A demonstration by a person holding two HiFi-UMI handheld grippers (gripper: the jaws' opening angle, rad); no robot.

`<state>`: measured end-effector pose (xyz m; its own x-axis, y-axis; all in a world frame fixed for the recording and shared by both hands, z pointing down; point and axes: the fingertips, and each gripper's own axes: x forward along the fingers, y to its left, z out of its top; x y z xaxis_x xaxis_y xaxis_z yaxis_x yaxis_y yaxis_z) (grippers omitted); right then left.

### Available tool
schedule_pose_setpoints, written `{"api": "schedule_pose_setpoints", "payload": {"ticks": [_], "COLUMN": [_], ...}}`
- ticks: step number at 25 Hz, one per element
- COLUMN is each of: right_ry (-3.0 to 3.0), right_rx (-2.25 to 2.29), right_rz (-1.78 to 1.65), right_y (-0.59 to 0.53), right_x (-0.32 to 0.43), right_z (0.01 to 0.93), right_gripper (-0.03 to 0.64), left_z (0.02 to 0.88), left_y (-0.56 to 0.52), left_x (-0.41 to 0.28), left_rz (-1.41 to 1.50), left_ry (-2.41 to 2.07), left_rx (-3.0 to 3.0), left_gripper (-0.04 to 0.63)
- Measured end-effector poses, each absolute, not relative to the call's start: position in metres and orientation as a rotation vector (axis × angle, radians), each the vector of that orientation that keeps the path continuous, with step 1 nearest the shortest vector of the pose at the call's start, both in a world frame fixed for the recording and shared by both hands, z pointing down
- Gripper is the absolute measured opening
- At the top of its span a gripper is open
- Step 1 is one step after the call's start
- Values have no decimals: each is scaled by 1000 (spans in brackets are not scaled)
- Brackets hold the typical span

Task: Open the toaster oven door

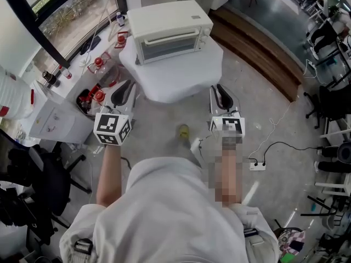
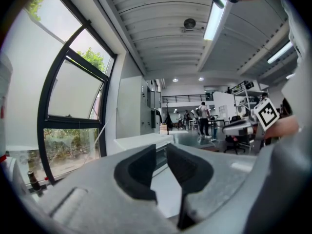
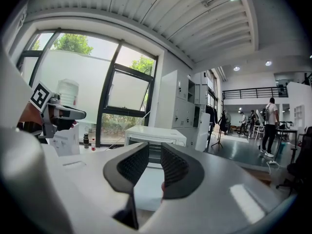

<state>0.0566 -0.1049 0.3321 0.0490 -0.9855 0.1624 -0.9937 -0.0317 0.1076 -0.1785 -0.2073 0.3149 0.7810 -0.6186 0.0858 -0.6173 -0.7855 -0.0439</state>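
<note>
- L gripper (image 2: 161,156): jaws a narrow gap apart, nothing betw. the pads. Through the slit we see only the oven (image 1: 171,29), far off.
- R gripper (image 3: 155,164): same, narrow gap and empty. It points roughly at the oven front.
- In the head view the two sit side by side at the near edge of the table (image 1: 181,80), L by its left corner, R by its right. Neither grips anything.
- Oven: cream, at the far end of the table, front toward us, well apart from both grippers.
- Door (image 1: 167,47): shut, flush w/ the front. Handle (image 1: 170,37) is a bar along the door's top edge, untouched.
- Progress, as we judge it: nothing of the task proper is done; we're in the approach.
- Left to do: close the distance, get one gripper on the handle, pull the door open. We guess it swings down, w/ the handle at the top.
- Counts: 2 grippers, 1 oven, 1 door, 1 handle, 1 table.
- Knobs (image 1: 204,34) on the oven's right side: too small to count.
- Further out: several red-capped bottles (image 1: 98,62) on the ledge (image 1: 77,70) by the window (image 1: 71,10), no exact count.
- Floor: 1 power strip (image 1: 256,165) at right, 1 small yellow thing (image 1: 183,131) just ahead of us.
- People (image 3: 269,126) in the far room: a handful, too small to count.
</note>
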Motion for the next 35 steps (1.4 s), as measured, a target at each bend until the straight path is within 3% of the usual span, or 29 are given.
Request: {"api": "schedule_pose_setpoints", "payload": {"ticks": [22, 35], "right_ry": [-2243, -2366], "right_rx": [1788, 1462], "right_rz": [74, 15], "right_y": [-346, -420], "right_x": [208, 215], "right_z": [371, 382], "right_gripper": [61, 63], "left_z": [353, 369], "left_y": [-396, -441], "left_x": [-41, -19], "left_rz": [-315, -516], "left_ry": [1260, 1289], "left_rx": [-2863, -2809], "left_gripper": [66, 66]}}
